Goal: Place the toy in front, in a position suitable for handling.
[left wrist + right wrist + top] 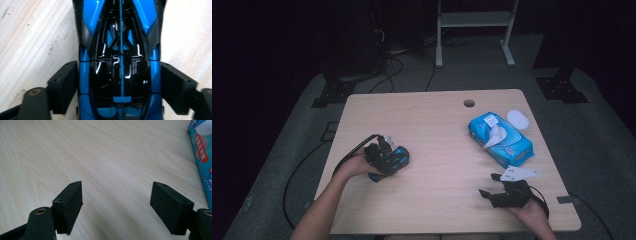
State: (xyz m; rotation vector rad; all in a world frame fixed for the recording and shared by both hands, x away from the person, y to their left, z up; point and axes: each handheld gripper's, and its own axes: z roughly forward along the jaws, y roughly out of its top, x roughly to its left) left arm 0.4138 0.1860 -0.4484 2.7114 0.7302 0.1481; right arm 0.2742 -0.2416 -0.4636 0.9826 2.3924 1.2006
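Progress looks early to me: the glossy blue and black toy car (120,62) sits on the pale wooden table (437,130), well to the left of the blue plastic pack of wet wipes (500,139), and I judge that I have it grasped but not yet carried anywhere. Whatever is to be done with the car once it is up is all left to do.

My left gripper (384,156) is clamped around the car's body. In the left gripper view the two black pads (63,86) press against its blue flanks about midway along, one on each side, with the dark canopy between them and the nose pointing away from me. The jaws stand roughly as wide as the car, so they are partly closed and grasping it. I cannot tell whether the wheels have left the wood.

My right gripper (494,186) rests low over the table, just in front of the wipes pack and nearer to me. Its jaws are spread wide and released, with nothing between the pads (68,205) but bare wood grain; the edge of the pack shows off to one side. A small white round lid (517,119) lies just behind the pack, touching nothing I hold
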